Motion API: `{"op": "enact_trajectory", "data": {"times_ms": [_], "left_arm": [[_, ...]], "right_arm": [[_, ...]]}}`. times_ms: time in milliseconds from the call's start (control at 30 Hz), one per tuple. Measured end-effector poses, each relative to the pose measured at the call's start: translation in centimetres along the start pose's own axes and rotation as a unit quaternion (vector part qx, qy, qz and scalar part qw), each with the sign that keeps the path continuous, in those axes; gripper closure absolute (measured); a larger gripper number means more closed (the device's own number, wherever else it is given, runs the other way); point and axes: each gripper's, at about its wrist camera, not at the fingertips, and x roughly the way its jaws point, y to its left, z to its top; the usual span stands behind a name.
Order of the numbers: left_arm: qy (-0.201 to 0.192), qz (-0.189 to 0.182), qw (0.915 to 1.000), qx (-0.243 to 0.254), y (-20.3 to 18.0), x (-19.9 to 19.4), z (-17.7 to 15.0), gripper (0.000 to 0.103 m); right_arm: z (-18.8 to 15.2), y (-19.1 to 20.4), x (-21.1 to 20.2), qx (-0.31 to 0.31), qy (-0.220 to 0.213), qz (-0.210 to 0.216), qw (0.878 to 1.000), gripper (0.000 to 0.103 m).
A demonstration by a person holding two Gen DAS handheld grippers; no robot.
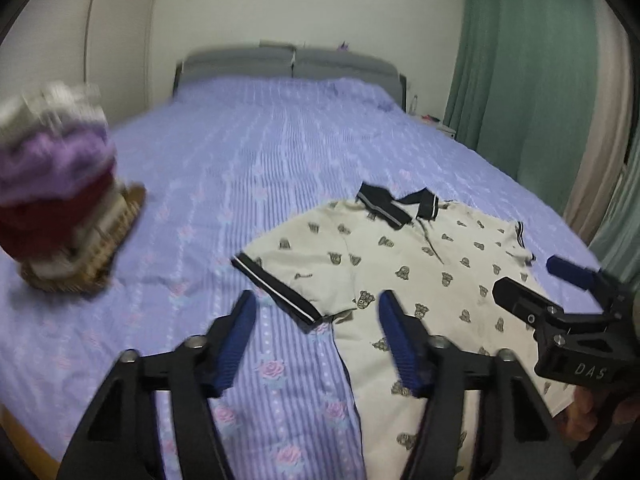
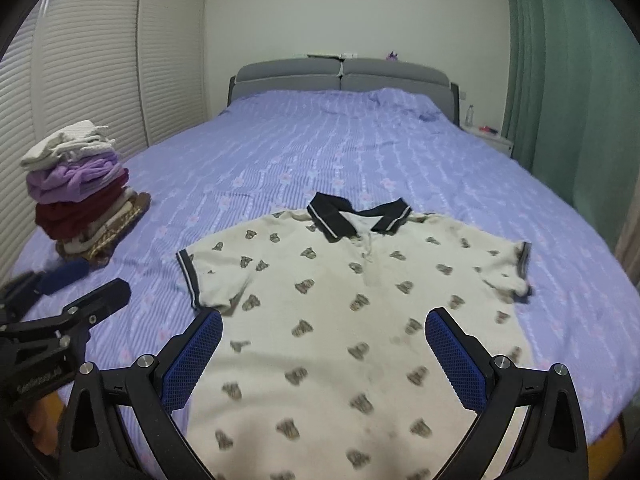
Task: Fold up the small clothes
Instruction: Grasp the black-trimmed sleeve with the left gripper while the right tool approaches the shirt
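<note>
A cream polo shirt (image 2: 340, 304) with a bear print, black collar and black-trimmed sleeves lies flat, face up, on the purple bed; it also shows in the left wrist view (image 1: 420, 276). My left gripper (image 1: 316, 312) is open and empty, above the shirt's left sleeve and side edge. It shows at the left of the right wrist view (image 2: 80, 280). My right gripper (image 2: 324, 330) is open and empty above the shirt's lower body. It shows at the right of the left wrist view (image 1: 528, 280).
A stack of folded clothes (image 2: 76, 192) in white, purple, dark red and tan sits on the bed's left side, blurred in the left wrist view (image 1: 60, 200). The purple striped bedsheet (image 2: 340, 152) runs to a grey headboard (image 2: 344, 76). Green curtains (image 2: 560, 80) hang at right.
</note>
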Motion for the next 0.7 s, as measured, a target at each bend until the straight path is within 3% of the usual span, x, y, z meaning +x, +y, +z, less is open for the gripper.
{"op": "enact_trajectory", "data": {"times_ms": [67, 167, 400, 700], "left_arm": [[0.02, -0.01, 0.9995, -0.021, 1.3, 2.0, 0.4, 0.057], [0.033, -0.016, 0.9987, -0.036, 2.4, 4.0, 0.7, 0.062], [0.063, -0.029, 0.995, -0.072, 5.7, 9.3, 1.1, 0.065], [0.081, -0.017, 0.9927, -0.087, 9.8, 14.1, 2.2, 0.066]], "right_arm": [[0.4, 0.2, 1.8, 0.0, 0.008, 0.004, 1.0, 0.0], [0.9, 0.6, 4.2, -0.002, 0.02, 0.007, 1.0, 0.0], [1.2, 1.7, 8.6, 0.002, 0.052, 0.013, 0.999, 0.0], [1.2, 3.1, 12.3, -0.007, 0.079, 0.013, 0.997, 0.0]]}}
